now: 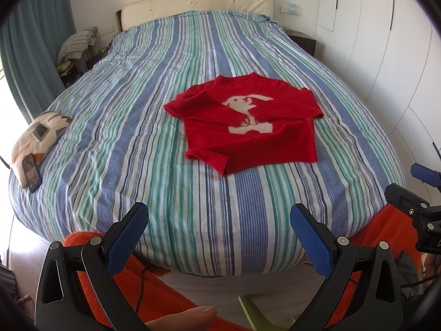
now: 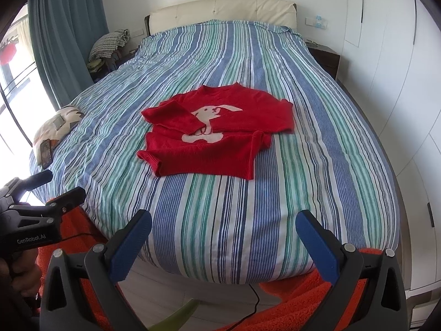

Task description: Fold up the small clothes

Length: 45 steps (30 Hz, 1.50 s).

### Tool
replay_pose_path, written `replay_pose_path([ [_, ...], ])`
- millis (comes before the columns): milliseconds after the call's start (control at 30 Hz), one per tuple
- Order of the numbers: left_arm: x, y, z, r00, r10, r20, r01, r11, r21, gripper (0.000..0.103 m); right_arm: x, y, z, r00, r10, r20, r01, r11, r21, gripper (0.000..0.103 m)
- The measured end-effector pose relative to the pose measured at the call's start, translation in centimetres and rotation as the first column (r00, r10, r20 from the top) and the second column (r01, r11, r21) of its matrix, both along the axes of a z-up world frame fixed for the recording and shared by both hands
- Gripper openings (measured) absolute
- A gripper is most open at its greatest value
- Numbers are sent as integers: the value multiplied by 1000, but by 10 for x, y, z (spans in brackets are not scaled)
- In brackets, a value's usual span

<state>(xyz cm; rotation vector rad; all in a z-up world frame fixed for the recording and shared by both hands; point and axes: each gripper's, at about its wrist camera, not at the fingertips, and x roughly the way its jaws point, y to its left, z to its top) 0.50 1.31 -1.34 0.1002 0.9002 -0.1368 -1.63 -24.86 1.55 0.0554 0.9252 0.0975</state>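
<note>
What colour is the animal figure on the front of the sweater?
Cream-white, on the red sweater; the figure shows best in the right wrist view.

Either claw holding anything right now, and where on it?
Nothing held. Left claw and right claw are both open, short of the red sweater lying on the bed.

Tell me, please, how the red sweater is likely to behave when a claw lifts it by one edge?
The sweater is a soft knit with its sleeves folded over the front, so it will probably hang limp and the sleeves may fall open. It looks small, so likely light. The fuzzy knit should grip rather than slip, though it may drag on the bedcover.
</note>
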Motion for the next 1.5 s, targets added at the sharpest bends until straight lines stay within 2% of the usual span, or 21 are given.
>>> replay_pose_path([
  [400,9,-7,-6,1000,0,-21,0,1000,25,103,4,-12,-5,1000,-28,-6,29,999,15,103],
  [567,37,8,-30,994,80,-70,-77,996,46,103,14,-21,-16,998,-57,5,57,998,13,103],
  [667,59,23,-52,983,120,-142,-121,993,3,102,23,-29,-24,996,-79,28,79,997,20,103],
  [767,85,28,-68,976,132,-171,-142,989,-49,102,35,-37,-33,990,-66,127,59,997,58,103],
  [800,97,25,-76,977,123,-172,-136,989,-66,102,45,-38,-42,987,-33,159,22,997,69,103],
  [833,112,19,-85,978,106,-179,-121,990,-77,102,61,-37,-57,990,19,139,-29,997,69,103],
  [900,144,4,-109,974,85,-210,-101,992,-70,102,103,-36,-97,995,98,26,-100,991,88,103],
  [1000,187,-4,-146,955,154,-253,-162,987,-10,100,154,-47,-145,998,41,-49,-35,991,128,103],
  [1067,202,-2,-163,942,182,-282,-195,981,-19,87,183,-55,-168,996,-2,-94,20,983,183,103],
  [1100,207,0,-170,935,178,-307,-197,980,-34,63,195,-59,-180,992,-2,-128,32,970,239,96],
  [1133,209,2,-175,928,167,-333,-195,979,-53,22,204,-63,-189,988,7,-155,41,953,300,66],
  [1167,207,5,-178,922,148,-359,-188,979,-80,7,209,-66,-195,982,17,-186,49,938,344,46],
  [1200,202,11,-176,923,136,-360,-186,977,-108,8,209,-69,-196,978,18,-208,61,928,368,16],
  [1233,195,18,-170,932,126,-341,-179,975,-130,7,204,-72,-190,979,13,-203,66,923,379,7],
  [1367,154,45,-139,949,15,-314,-93,968,-235,6,164,-81,-150,983,78,-169,-2,912,410,5],
  [1500,119,66,-123,943,-67,-325,-28,959,-281,6,128,-90,-133,964,121,-237,-1,892,453,5],
])
